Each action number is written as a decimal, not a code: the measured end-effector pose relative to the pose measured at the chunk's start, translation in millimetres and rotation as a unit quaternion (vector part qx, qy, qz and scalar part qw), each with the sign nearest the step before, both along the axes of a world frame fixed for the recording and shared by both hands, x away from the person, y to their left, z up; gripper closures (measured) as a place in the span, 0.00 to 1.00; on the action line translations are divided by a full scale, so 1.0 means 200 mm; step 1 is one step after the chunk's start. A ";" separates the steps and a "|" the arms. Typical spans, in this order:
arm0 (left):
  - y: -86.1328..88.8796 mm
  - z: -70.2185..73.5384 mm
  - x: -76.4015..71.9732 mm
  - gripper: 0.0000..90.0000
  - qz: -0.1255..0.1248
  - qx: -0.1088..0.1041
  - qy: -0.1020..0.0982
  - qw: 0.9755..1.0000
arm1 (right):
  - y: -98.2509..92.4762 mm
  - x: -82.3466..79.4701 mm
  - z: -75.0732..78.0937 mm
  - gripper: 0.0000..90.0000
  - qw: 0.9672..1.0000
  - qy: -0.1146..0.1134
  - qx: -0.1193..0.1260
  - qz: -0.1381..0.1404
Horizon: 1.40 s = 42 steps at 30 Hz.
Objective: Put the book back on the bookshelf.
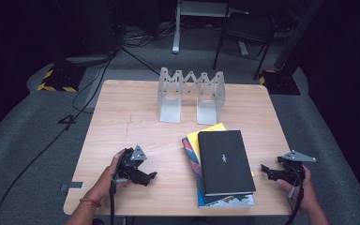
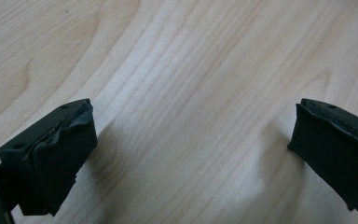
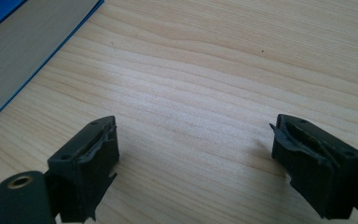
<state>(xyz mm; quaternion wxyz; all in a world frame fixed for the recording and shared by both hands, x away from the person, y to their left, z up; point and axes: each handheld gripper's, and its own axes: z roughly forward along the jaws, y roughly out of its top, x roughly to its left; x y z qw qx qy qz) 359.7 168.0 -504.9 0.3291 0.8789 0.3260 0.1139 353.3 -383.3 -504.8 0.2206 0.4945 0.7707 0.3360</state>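
Dim room, cables across the grey floor; on the wooden bench (image 1: pixel 122 122) a stack of books (image 1: pixel 222 164) lies between the hands, black book on top; left claw (image 1: pixel 151 177) spread, empty, well left of it; right claw (image 1: pixel 265 169) spread, empty, just right of it; metal rack (image 1: pixel 191 93) stands behind.

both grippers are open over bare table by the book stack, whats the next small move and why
Probably slide the right gripper left toward the black book topping the stack. Its jaws stand open with nothing between them, already pointing at the books, and the empty metal book rack waits behind. The left gripper is open too, farther off.
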 end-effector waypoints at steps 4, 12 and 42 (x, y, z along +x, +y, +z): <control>-0.06 0.00 0.01 0.00 0.007 0.003 0.001 1.000 | 0.00 0.00 0.00 0.17 1.000 -0.001 -0.001 0.004; -0.12 0.00 -0.05 0.00 -0.031 -0.003 -0.004 1.000 | -0.03 -0.02 0.01 0.18 1.000 0.007 -0.013 0.028; -0.12 0.00 -0.07 0.00 -0.041 -0.004 -0.005 0.999 | 0.18 -0.41 0.33 0.38 0.968 -0.028 0.018 0.249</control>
